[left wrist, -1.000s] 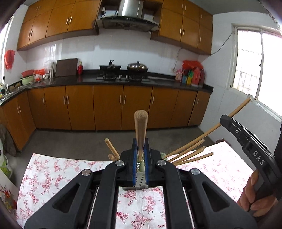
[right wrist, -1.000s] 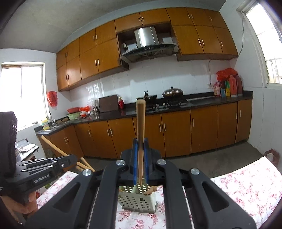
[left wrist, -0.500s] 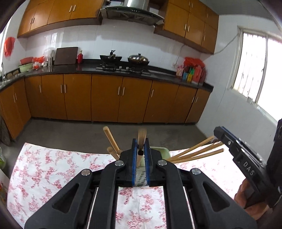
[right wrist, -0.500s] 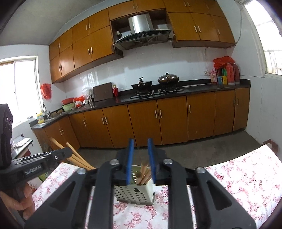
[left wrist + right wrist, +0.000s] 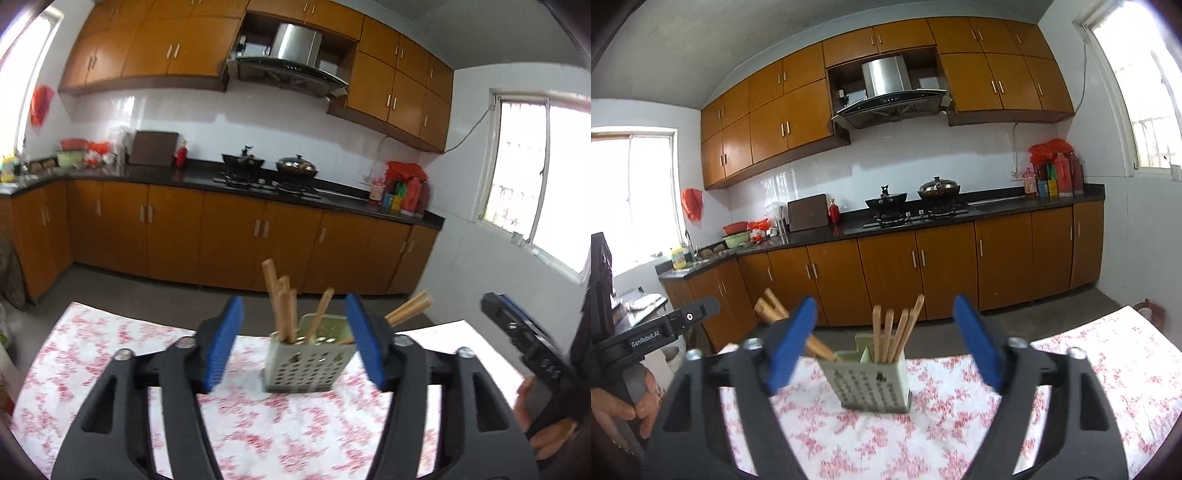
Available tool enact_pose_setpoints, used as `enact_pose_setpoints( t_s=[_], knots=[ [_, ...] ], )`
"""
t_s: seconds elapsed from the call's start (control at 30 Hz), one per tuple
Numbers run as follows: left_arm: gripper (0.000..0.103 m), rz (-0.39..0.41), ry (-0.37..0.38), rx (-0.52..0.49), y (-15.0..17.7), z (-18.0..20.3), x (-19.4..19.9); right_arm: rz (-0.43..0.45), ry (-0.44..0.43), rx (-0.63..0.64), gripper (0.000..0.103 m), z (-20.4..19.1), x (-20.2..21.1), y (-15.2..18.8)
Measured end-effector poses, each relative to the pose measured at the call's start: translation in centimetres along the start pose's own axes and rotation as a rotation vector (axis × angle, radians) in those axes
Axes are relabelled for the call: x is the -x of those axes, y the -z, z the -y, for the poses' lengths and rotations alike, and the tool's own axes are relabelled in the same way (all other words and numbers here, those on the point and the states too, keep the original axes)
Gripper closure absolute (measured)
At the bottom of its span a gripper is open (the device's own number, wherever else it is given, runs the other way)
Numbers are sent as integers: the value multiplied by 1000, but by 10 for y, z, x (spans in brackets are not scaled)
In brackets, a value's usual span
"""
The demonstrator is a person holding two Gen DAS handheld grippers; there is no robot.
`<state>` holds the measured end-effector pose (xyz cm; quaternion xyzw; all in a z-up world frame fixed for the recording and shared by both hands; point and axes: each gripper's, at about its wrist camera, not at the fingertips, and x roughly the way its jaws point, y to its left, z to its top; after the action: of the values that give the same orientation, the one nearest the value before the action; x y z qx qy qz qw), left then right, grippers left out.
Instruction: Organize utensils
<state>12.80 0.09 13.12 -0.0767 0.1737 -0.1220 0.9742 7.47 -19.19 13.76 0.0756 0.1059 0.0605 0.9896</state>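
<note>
A pale perforated utensil holder (image 5: 870,382) stands upright on the floral tablecloth (image 5: 934,424), wooden chopsticks (image 5: 892,332) leaning inside; the left gripper (image 5: 297,341) and right gripper (image 5: 884,339) face it from just short, jaws having just spread apart, nothing between them; bare cloth surrounds the holder, the table's far edge close behind it.

Wooden chopsticks (image 5: 892,338) upright, perforated holder (image 5: 871,386), floral tablecloth (image 5: 960,413)

Counted items — one pale green perforated plastic utensil holder (image 5: 871,384); four upright wooden chopsticks (image 5: 886,338) in its near compartment; further leaning wooden chopsticks (image 5: 772,308) — number unclear; two cooking pots (image 5: 938,186) on the stove.
</note>
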Motion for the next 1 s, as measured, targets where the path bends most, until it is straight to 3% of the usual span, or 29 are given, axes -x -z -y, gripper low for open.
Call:
enact_pose_setpoints(
  t_s=[0.07, 0.17, 0.33, 0.67, 1.0],
  knots=[
    [29, 11, -38, -27, 14, -2, 6, 0, 10, 24, 10, -7, 7, 12],
    [18, 23, -96, -54, 35, -6, 14, -13, 44, 65, 4, -17, 16, 30],
    [6, 43, -160, -84, 67, -9, 25, -41, 89, 106, 4, -24, 24, 58],
    [2, 67, -202, -124, 112, -5, 42, -73, 114, 119, 4, -25, 35, 108],
    [2, 32, -228, -105, 141, -12, 47, -114, 132, 111, 4, -19, 35, 130]
  ],
)
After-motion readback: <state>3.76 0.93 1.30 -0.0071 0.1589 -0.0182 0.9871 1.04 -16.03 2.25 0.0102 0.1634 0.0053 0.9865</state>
